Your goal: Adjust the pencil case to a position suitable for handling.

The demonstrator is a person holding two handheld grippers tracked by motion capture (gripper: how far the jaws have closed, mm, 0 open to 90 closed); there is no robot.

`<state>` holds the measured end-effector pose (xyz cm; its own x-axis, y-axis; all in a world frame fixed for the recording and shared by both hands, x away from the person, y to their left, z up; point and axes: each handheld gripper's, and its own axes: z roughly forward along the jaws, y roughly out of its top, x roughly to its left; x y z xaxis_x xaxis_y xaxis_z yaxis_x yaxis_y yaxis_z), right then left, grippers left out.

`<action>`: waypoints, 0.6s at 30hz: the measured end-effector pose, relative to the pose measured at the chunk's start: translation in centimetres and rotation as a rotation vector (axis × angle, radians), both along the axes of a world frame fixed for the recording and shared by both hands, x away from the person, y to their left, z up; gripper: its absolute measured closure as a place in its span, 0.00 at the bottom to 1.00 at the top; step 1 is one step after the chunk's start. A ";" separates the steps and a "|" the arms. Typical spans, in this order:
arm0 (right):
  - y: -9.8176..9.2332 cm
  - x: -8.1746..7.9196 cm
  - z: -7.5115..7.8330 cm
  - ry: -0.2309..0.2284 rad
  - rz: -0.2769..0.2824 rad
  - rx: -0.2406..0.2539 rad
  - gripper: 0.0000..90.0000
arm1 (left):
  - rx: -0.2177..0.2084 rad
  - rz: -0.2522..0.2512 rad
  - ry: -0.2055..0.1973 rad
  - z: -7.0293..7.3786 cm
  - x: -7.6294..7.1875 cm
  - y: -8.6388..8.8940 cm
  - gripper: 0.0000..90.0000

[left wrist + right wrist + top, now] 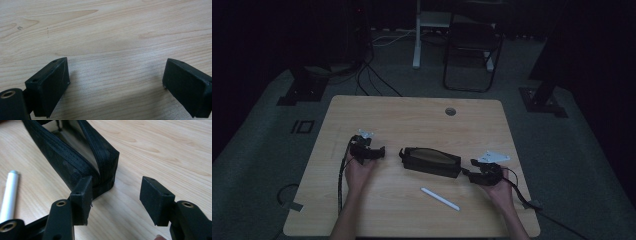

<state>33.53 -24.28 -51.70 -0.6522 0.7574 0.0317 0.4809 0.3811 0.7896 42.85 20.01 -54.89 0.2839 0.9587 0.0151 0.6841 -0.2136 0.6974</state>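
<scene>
We see the black zip pouch (430,162) lying mid-table, zipper open, w/ the white pen (440,199) at its 5 o'clock, apart from it. R gripper (115,195) sits at the pouch's 3 o'clock end, jaws spread w/ nothing pinched, one pad just beside the end corner; L gripper (116,82) waits at 9 o'clock, jaws wide over bare table (412,115). We judge the step is steadying the pouch: square R jaws on the end seam below the zip, close gently so the mouth stays open for the pen.

pouch (430,162) mid-table (412,117) | pen (440,198) before it | left gripper (373,152) left, right gripper (473,170) probably just right
</scene>
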 end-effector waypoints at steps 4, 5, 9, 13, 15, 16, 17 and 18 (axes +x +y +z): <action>0.5 -0.4 -0.2 0.007 0.014 0.011 0.48 | -0.001 0.000 0.000 0.0 0.0 0.0 0.08; 0.5 -0.5 -0.3 0.008 0.015 0.011 0.48 | -0.001 0.000 0.000 0.0 0.0 0.0 0.08; 0.7 -0.9 -0.4 0.012 0.026 0.016 0.48 | -0.001 0.000 -0.001 0.0 0.0 0.0 0.08; 0.9 -1.2 -0.5 0.016 0.035 0.017 0.48 | -0.001 0.000 -0.001 0.0 0.0 0.0 0.08; 1.0 -1.4 -0.5 0.018 0.038 0.017 0.48 | -0.001 0.000 -0.001 0.0 0.0 0.0 0.08; 1.0 -1.4 -0.5 0.017 0.039 0.017 0.48 | -0.001 0.000 -0.001 0.0 0.0 0.0 0.08; 1.0 -1.5 -0.5 0.019 0.039 0.019 0.48 | -0.001 0.000 0.000 0.0 0.0 0.0 0.08; 1.0 -1.6 -0.5 0.021 0.041 0.019 0.48 | -0.001 0.000 -0.001 0.0 0.0 0.0 0.08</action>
<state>31.95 -23.27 -52.25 -0.6816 0.7293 0.0599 0.4818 0.3857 0.7868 42.88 20.01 -54.89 0.2836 0.9588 0.0146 0.6837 -0.2129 0.6980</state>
